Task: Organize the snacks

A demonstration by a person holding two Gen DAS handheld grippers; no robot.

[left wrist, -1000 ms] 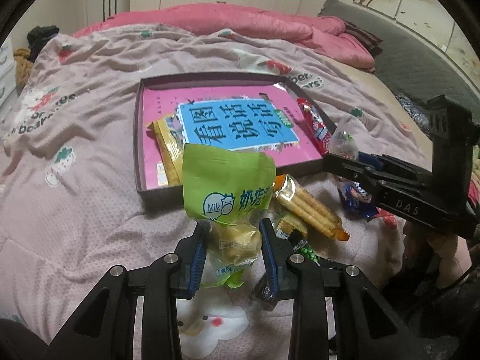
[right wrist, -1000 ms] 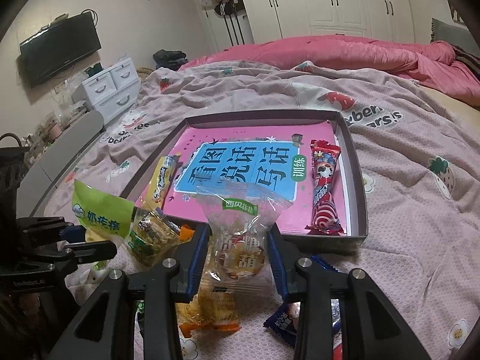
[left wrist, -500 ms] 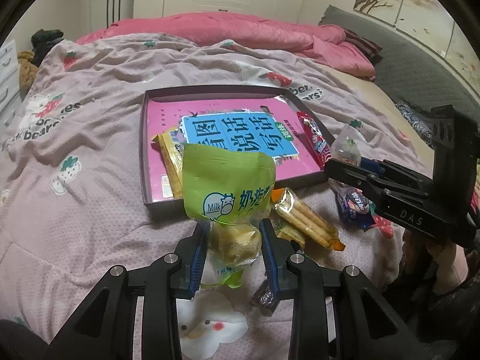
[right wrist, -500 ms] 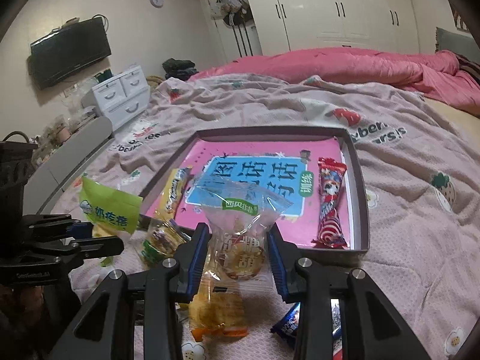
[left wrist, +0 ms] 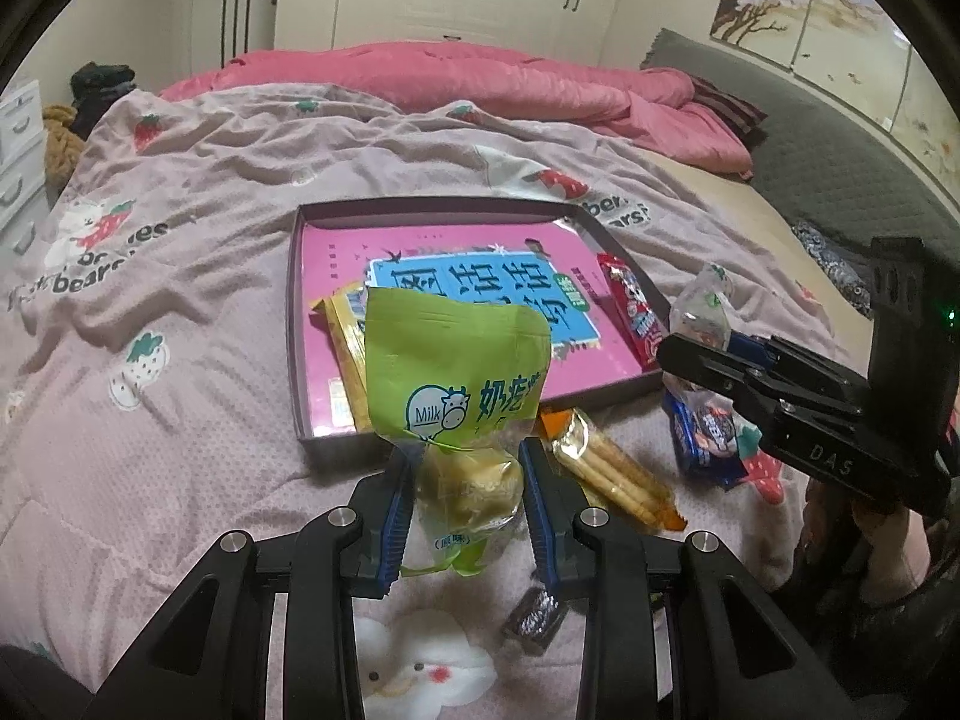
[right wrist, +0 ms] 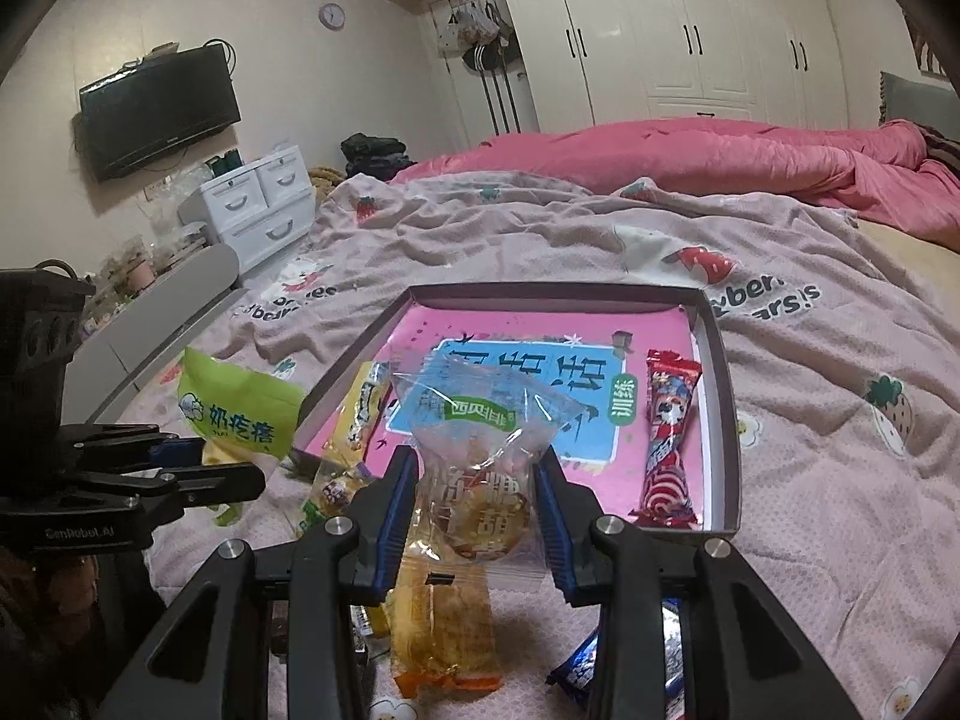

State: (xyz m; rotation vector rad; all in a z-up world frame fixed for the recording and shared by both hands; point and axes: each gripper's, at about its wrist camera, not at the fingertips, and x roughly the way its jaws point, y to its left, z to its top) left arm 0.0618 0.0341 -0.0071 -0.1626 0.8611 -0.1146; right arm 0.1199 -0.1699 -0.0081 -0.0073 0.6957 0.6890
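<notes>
Nearest the left wrist camera, the left claw [left wrist: 468, 498] was closed narrowly on a green milk-snack bag [left wrist: 456, 372], pads pressing the bag's lumpy lower half while its flat top stood up toward 12 o'clock. In the right wrist view, the right claw [right wrist: 474, 504] was likewise clamped on a clear cookie packet [right wrist: 480, 480], lifted off the bed [right wrist: 840, 480].

Just beyond the claws, loose snacks lay on the bedspread: a pack of biscuit sticks [left wrist: 606, 468] at about 3 o'clock of the left claw, a small dark wrapped sweet [left wrist: 534, 618] at its 5 o'clock, a blue cookie pack [left wrist: 702, 432] farther toward 3 o'clock, and an orange-yellow packet [right wrist: 438, 630] right under the right claw.

Farther on sat the shallow tray [left wrist: 294, 324], lined with a pink and blue booklet [left wrist: 480, 294]. Inside it were a yellow snack bar [left wrist: 345, 348] along the 9 o'clock side and a red candy pack [left wrist: 630, 312] along the 3 o'clock side.

By my reading, the job was under halfway: two snacks were in the tray, two were in hand and poised short of its near wall, and at least four lay outside waiting. What remained was to carry both held bags over the rim, set them down flat between the two already placed, and then collect the rest.
</notes>
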